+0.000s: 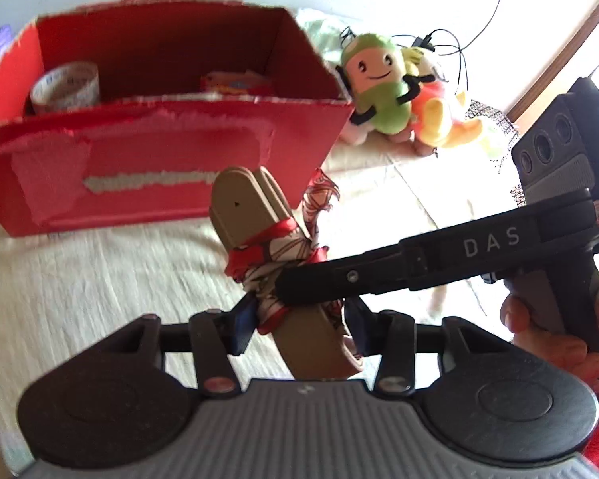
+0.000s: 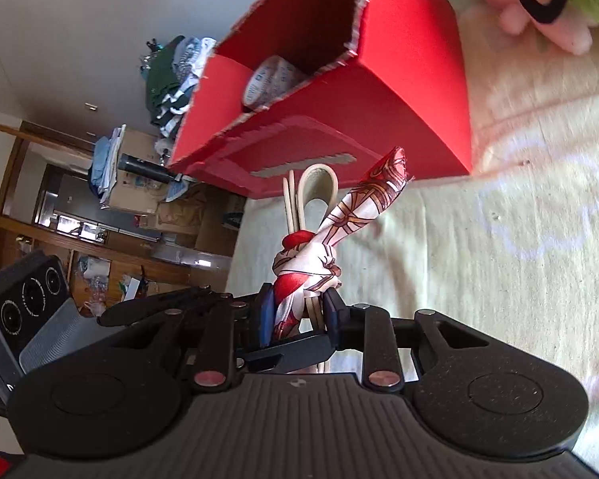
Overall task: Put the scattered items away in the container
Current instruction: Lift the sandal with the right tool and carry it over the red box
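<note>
A tan folded strap (image 1: 247, 211) is tied round with a red-and-white scarf (image 1: 275, 251) and hangs above the cream cloth, just in front of the red cardboard box (image 1: 159, 183). My left gripper (image 1: 299, 323) is shut on the strap's lower end. My right gripper (image 1: 295, 285) reaches in from the right and clamps the bundle at the knot. In the right wrist view my right gripper (image 2: 297, 311) is shut on the scarf (image 2: 307, 267), and the strap's loop (image 2: 317, 183) points up toward the box (image 2: 399, 99).
The box holds a tape roll (image 1: 66, 88) and a colourful packet (image 1: 235, 82). Plush toys (image 1: 375, 84) lie right of the box beside black cables (image 1: 447, 48). The left gripper's housing (image 2: 28, 303) sits at the left. Cluttered shelves (image 2: 100, 207) stand beyond the cloth's edge.
</note>
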Action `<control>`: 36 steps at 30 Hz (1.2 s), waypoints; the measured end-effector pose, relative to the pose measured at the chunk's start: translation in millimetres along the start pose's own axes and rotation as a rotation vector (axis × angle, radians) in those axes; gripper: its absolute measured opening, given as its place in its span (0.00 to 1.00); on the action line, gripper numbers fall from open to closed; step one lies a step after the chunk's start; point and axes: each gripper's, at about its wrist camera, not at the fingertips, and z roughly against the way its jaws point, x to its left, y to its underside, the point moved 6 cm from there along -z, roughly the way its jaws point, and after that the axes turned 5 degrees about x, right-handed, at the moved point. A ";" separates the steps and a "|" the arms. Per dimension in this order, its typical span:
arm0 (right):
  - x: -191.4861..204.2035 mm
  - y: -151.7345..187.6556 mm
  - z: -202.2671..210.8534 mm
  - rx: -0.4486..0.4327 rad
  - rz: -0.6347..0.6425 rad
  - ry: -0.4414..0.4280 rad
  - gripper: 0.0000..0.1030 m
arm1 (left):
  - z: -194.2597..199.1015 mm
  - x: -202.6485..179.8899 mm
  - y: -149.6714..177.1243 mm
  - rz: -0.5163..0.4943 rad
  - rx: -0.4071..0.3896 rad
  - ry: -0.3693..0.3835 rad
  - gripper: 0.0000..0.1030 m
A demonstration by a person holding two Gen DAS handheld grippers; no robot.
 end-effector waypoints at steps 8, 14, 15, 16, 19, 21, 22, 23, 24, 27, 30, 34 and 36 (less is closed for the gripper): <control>57.9 -31.0 38.9 -0.097 0.147 -0.049 0.27 | 71.0 -20.8 -47.0 -0.088 -0.125 -0.030 0.44; 87.7 -75.5 44.8 -0.164 0.212 -0.042 0.27 | 96.1 -11.5 -96.0 -0.133 -0.177 -0.042 0.44; 90.8 -82.4 44.0 -0.173 0.215 -0.039 0.27 | 98.1 -9.0 -104.0 -0.142 -0.183 -0.042 0.44; 93.5 -89.7 42.7 -0.182 0.215 -0.036 0.27 | 99.7 -6.4 -111.8 -0.151 -0.189 -0.040 0.44; 102.4 -111.5 40.7 -0.216 0.200 -0.031 0.28 | 105.3 2.3 -135.2 -0.176 -0.212 -0.038 0.44; 105.4 -124.3 43.1 -0.238 0.197 -0.019 0.28 | 107.4 8.7 -150.7 -0.189 -0.224 -0.033 0.44; 106.4 -130.1 45.3 -0.251 0.202 -0.009 0.28 | 108.0 12.1 -158.2 -0.194 -0.229 -0.029 0.44; 107.5 -135.9 47.7 -0.262 0.205 0.004 0.28 | 108.7 15.8 -165.1 -0.197 -0.231 -0.023 0.44; 106.9 -140.7 52.5 -0.271 0.211 0.018 0.28 | 108.1 19.9 -172.3 -0.199 -0.231 -0.019 0.44; 109.0 -157.6 50.6 -0.294 0.211 0.049 0.28 | 104.5 32.9 -189.6 -0.206 -0.232 -0.003 0.44; 106.1 -170.4 40.8 -0.292 0.196 0.072 0.28 | 95.0 47.6 -199.0 -0.205 -0.216 0.010 0.44; 95.4 -178.5 19.9 -0.263 0.178 0.120 0.28 | 71.2 68.1 -200.2 -0.177 -0.170 0.032 0.44; 86.6 -180.4 6.8 -0.243 0.159 0.144 0.28 | 56.5 77.1 -197.0 -0.165 -0.140 0.037 0.44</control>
